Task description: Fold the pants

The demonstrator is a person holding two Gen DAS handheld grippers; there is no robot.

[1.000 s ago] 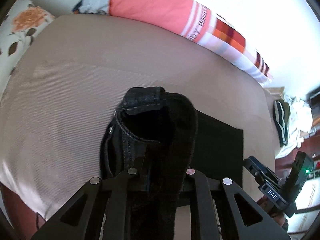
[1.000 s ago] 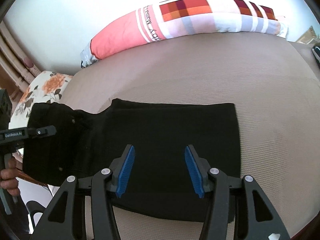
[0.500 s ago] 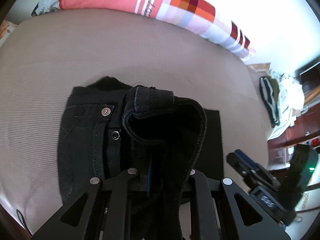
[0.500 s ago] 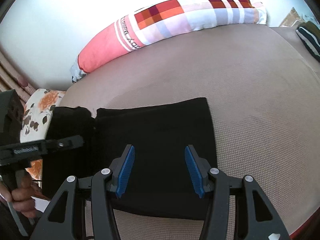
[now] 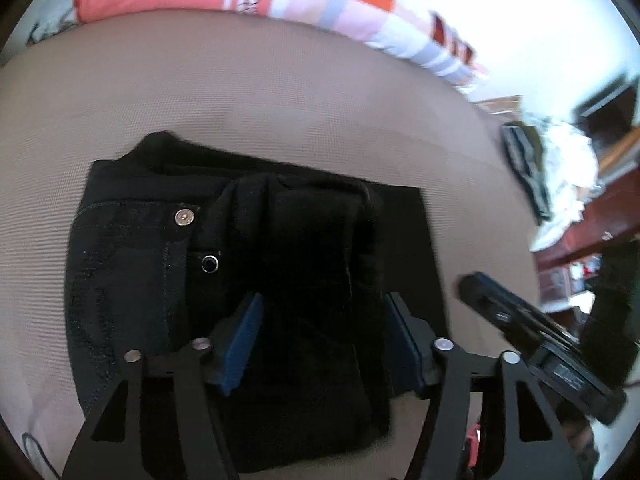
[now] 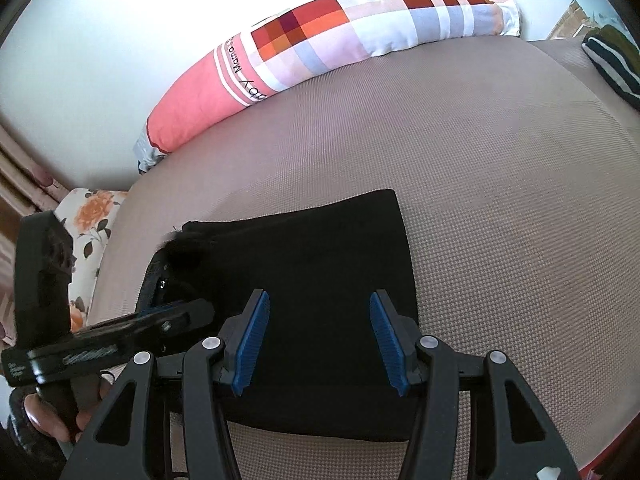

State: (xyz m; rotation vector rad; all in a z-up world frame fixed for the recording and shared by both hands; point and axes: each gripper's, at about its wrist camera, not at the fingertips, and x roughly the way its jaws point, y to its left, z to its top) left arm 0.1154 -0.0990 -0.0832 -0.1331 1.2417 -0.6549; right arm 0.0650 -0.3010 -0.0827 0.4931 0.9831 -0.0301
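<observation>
Pants (image 5: 132,280), one black pair on bed (image 6: 500,208), left claw (image 5: 324,336) just opened, right claw (image 6: 318,336) wide, empty.

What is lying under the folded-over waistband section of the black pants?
The waistband section lies on the leg part of the black pants, which rests on the tan mattress. The legs' edges show around it; what lies beneath the pants is covered.

You see black pants (image 5: 132,280) on a taupe bed (image 6: 500,208), a coral-and-plaid pillow (image 6: 320,40), and blue pads (image 6: 252,340).
</observation>
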